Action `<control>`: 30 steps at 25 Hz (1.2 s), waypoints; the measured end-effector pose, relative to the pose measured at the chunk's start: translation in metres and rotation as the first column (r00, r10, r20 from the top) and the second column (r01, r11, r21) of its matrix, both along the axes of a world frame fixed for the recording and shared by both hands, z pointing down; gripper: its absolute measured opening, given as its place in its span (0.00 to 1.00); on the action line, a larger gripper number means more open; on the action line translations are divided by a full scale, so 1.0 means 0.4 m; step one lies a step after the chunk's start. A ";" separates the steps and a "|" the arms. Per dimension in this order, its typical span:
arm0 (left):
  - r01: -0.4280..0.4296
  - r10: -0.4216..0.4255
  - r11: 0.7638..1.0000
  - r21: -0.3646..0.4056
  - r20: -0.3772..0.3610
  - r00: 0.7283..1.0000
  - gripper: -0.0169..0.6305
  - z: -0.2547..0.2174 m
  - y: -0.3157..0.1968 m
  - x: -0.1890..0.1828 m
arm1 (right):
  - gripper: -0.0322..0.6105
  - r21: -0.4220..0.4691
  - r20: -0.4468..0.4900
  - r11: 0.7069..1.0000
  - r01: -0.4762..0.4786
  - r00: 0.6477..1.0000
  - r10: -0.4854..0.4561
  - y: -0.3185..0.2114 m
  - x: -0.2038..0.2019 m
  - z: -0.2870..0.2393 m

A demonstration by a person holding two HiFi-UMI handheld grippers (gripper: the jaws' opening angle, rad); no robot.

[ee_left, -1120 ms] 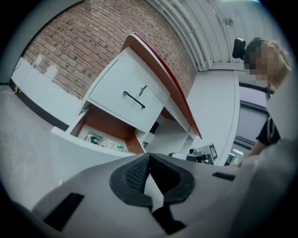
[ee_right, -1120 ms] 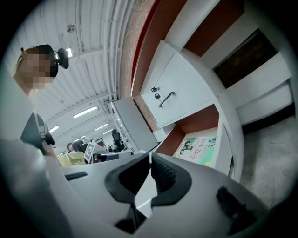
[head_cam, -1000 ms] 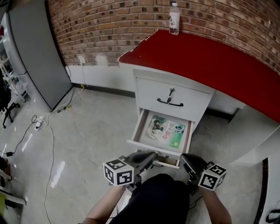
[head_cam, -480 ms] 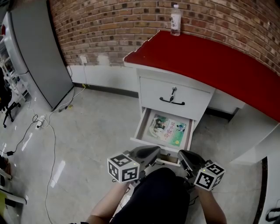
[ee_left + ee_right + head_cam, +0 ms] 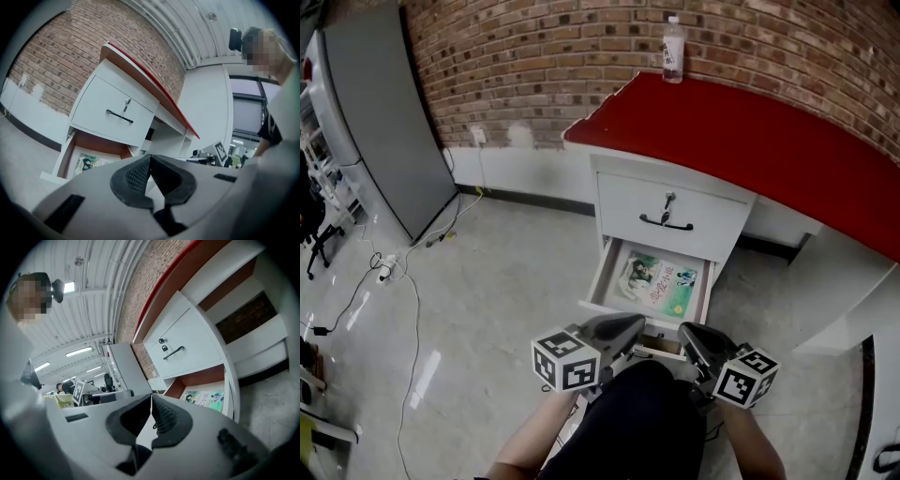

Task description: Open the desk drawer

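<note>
The table [image 5: 787,141] has a red top and white fronts and stands against a brick wall [image 5: 534,56]. A clear bottle [image 5: 673,47] with a white label stands upright at the table's back edge, next to the wall; the label's print is too small to read. Two white drawers sit under the table's left end. The upper drawer [image 5: 675,217] is closed and carries a dark bar handle [image 5: 666,223] with a lock [image 5: 669,199] just above it. The drawer [image 5: 599,277] below is pulled out towards the person, showing its brown inner walls. A book [image 5: 658,281] with a green illustrated cover lies flat inside it; the cover lettering cannot be read. The left gripper [image 5: 630,324] and right gripper [image 5: 686,332] are held side by side just in front of the drawer's front panel, clear of it, and point at the table. Both pairs of jaws are closed pad to pad with nothing between them. Each gripper's cube bears black-and-white square markers without text. Cables [image 5: 389,272] lie on the floor [image 5: 506,291] left of the table.
</note>
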State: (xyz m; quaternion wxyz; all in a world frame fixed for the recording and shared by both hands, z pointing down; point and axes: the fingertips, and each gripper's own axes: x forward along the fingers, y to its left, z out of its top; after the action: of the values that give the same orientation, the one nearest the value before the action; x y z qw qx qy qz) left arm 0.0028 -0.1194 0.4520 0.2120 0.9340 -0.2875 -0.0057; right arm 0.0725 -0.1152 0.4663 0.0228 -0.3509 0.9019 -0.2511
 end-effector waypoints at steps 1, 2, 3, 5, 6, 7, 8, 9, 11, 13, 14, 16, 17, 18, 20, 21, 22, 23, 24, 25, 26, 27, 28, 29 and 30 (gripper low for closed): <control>0.001 -0.001 1.000 -0.008 -0.009 1.000 0.04 -0.002 -0.003 0.000 | 0.08 -0.006 0.010 1.000 -0.003 1.000 0.003 -0.004 -0.001 0.000; 0.001 -0.001 1.000 -0.014 -0.016 1.000 0.04 -0.004 -0.007 0.001 | 0.08 -0.011 0.022 1.000 -0.005 1.000 0.005 -0.006 -0.003 -0.002; 0.001 -0.001 1.000 -0.018 -0.019 1.000 0.04 -0.006 -0.009 0.001 | 0.08 -0.013 0.029 1.000 -0.004 1.000 0.004 -0.007 -0.005 -0.005; 0.000 -0.001 1.000 -0.021 -0.025 1.000 0.04 -0.009 -0.011 0.003 | 0.08 -0.005 0.032 1.000 0.001 1.000 -0.001 -0.008 -0.009 -0.014; 0.000 -0.001 1.000 -0.021 -0.031 1.000 0.04 -0.010 -0.013 0.004 | 0.08 -0.001 0.035 1.000 0.003 0.999 -0.003 -0.008 -0.010 -0.018; 0.000 -0.001 1.000 -0.023 -0.039 0.999 0.04 -0.012 -0.016 0.005 | 0.08 0.000 0.042 1.000 0.004 0.999 -0.004 -0.010 -0.011 -0.021; 0.001 -0.002 1.000 -0.026 -0.049 0.999 0.04 -0.014 -0.020 0.005 | 0.08 -0.001 0.055 1.000 0.004 0.998 -0.004 -0.012 -0.011 -0.025; 0.002 -0.004 1.000 -0.031 -0.060 0.998 0.04 -0.016 -0.026 0.006 | 0.08 -0.004 0.071 1.000 0.002 0.997 -0.002 -0.015 -0.011 -0.029; 0.008 -0.012 0.999 -0.049 -0.087 0.996 0.04 -0.024 -0.045 0.005 | 0.08 -0.008 0.098 1.000 -0.003 0.995 0.004 -0.027 -0.009 -0.042; 0.009 -0.019 0.997 -0.071 -0.132 0.991 0.04 -0.040 -0.070 0.007 | 0.08 -0.004 0.116 1.000 -0.011 0.993 0.012 -0.046 -0.005 -0.060; 0.007 -0.020 0.996 -0.083 -0.165 0.986 0.04 -0.050 -0.084 0.010 | 0.08 -0.002 0.128 1.000 -0.017 0.992 0.017 -0.057 -0.001 -0.070; -0.005 -0.023 0.993 -0.115 -0.242 0.970 0.04 -0.072 -0.108 0.019 | 0.08 -0.010 0.166 0.999 -0.032 0.986 0.033 -0.080 0.009 -0.088; -0.012 -0.025 0.991 -0.131 -0.280 0.960 0.04 -0.082 -0.119 0.023 | 0.08 -0.020 0.189 0.999 -0.037 0.981 0.040 -0.091 0.012 -0.097; -0.017 -0.029 0.989 -0.145 -0.312 0.950 0.04 -0.091 -0.131 0.026 | 0.08 -0.033 0.211 0.999 -0.042 0.976 0.048 -0.103 0.013 -0.107; -0.022 -0.038 0.986 -0.162 -0.358 0.933 0.04 -0.110 -0.160 0.031 | 0.08 -0.061 0.254 0.996 -0.060 0.964 0.074 -0.130 0.015 -0.129; -0.026 -0.041 0.985 -0.170 -0.380 0.924 0.04 -0.119 -0.176 0.033 | 0.08 -0.077 0.278 0.994 -0.078 0.956 0.097 -0.148 0.022 -0.136; -0.034 -0.045 0.982 -0.183 -0.409 0.911 0.04 -0.128 -0.193 0.035 | 0.08 -0.097 0.308 0.991 -0.097 0.944 0.123 -0.167 0.029 -0.141; -0.049 -0.050 0.978 -0.205 -0.450 0.891 0.04 -0.137 -0.209 0.036 | 0.08 -0.119 0.343 0.986 -0.113 0.928 0.148 -0.186 0.034 -0.146; -0.067 -0.062 0.969 -0.237 -0.498 0.865 0.04 -0.145 -0.226 0.036 | 0.08 -0.142 0.377 0.982 -0.122 0.911 0.168 -0.204 0.036 -0.151; -0.087 -0.079 0.958 -0.273 -0.545 0.835 0.04 -0.149 -0.243 0.035 | 0.08 -0.164 0.406 0.978 -0.126 0.895 0.183 -0.222 0.036 -0.155; -0.108 -0.098 0.946 -0.307 -0.585 0.805 0.04 -0.152 -0.260 0.035 | 0.08 -0.188 0.432 0.974 -0.126 0.880 0.197 -0.239 0.035 -0.158; -0.128 -0.113 0.935 -0.332 -0.619 0.777 0.04 -0.155 -0.276 0.036 | 0.08 -0.213 0.457 0.969 -0.122 0.864 0.209 -0.254 0.033 -0.159; -0.144 -0.125 0.926 -0.348 -0.644 0.755 0.04 -0.158 -0.291 0.036 | 0.08 -0.234 0.480 0.965 -0.117 0.849 0.219 -0.269 0.031 -0.159; -0.154 -0.137 0.919 -0.362 -0.662 0.736 0.04 -0.158 -0.307 0.035 | 0.08 -0.249 0.498 0.962 -0.113 0.837 0.227 -0.283 0.030 -0.160; -0.157 -0.153 0.913 -0.376 -0.673 0.723 0.04 -0.155 -0.323 0.032 | 0.08 -0.260 0.513 0.959 -0.110 0.826 0.234 -0.296 0.028 -0.161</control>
State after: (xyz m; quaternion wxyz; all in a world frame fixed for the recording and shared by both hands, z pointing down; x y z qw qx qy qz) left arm 0.0156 -0.2486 0.3901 0.4933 0.7989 -0.1816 -0.2924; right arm 0.0837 -0.2337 0.4019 0.2589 -0.3467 0.7901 -0.4343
